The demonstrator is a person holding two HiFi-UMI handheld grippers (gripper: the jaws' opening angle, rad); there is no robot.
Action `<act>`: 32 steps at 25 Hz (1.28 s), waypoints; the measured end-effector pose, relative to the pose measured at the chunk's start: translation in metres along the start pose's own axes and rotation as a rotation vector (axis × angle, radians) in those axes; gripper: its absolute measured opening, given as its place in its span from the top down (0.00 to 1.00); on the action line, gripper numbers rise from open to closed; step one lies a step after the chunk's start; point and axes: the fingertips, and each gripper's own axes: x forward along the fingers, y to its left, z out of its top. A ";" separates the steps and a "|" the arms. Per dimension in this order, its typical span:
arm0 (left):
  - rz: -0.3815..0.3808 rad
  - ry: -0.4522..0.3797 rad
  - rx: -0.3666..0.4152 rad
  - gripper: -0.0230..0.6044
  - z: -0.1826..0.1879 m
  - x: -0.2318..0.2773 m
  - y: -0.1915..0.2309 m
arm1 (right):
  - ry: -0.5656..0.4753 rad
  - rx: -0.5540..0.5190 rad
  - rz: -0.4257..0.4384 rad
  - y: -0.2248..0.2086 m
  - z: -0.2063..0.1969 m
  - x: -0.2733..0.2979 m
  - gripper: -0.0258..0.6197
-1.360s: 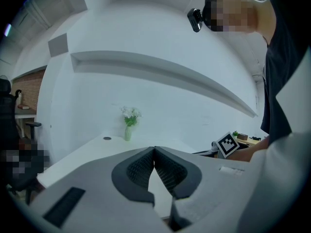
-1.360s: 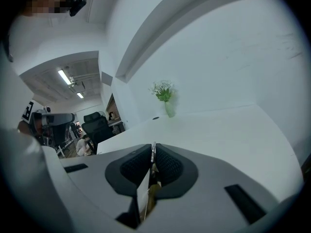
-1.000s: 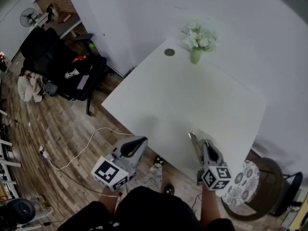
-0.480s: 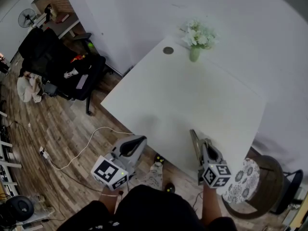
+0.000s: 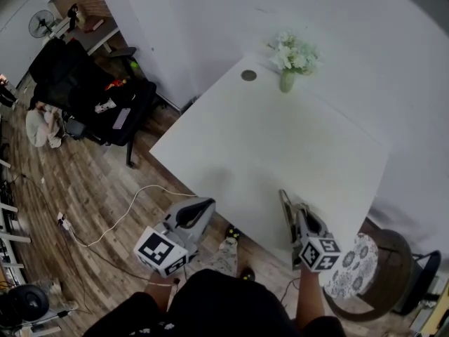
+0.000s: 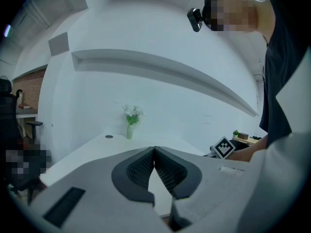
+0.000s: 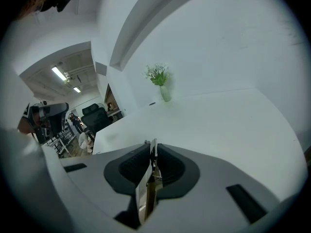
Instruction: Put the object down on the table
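Note:
My right gripper (image 5: 288, 209) hovers over the near edge of the white table (image 5: 280, 146), low above its top. A thin flat metal piece (image 5: 284, 201) stands edge-on between its pads (image 7: 131, 166) and sticks out a little past the tips. In the right gripper view this piece (image 7: 149, 174) fills the narrow gap, the jaws are opening, and the pads still touch it. My left gripper (image 5: 199, 208) is shut with nothing in it, and it hangs off the table's left front edge, over the floor. In the left gripper view its pads (image 6: 167, 171) meet at the tip.
A green vase of white flowers (image 5: 287, 80) and a small round disc (image 5: 248, 76) stand at the table's far corner. A black office chair (image 5: 91, 97) and a white cable (image 5: 119, 220) are on the wooden floor at left. A patterned stool (image 5: 354, 262) stands at right.
Almost nothing differs. My right gripper has drifted slightly to the right with the metal piece still between its pads. The left gripper has stayed put.

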 end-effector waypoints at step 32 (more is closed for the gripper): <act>0.043 -0.001 0.005 0.97 0.001 -0.013 -0.003 | -0.258 -0.030 -0.033 0.008 0.079 -0.054 0.88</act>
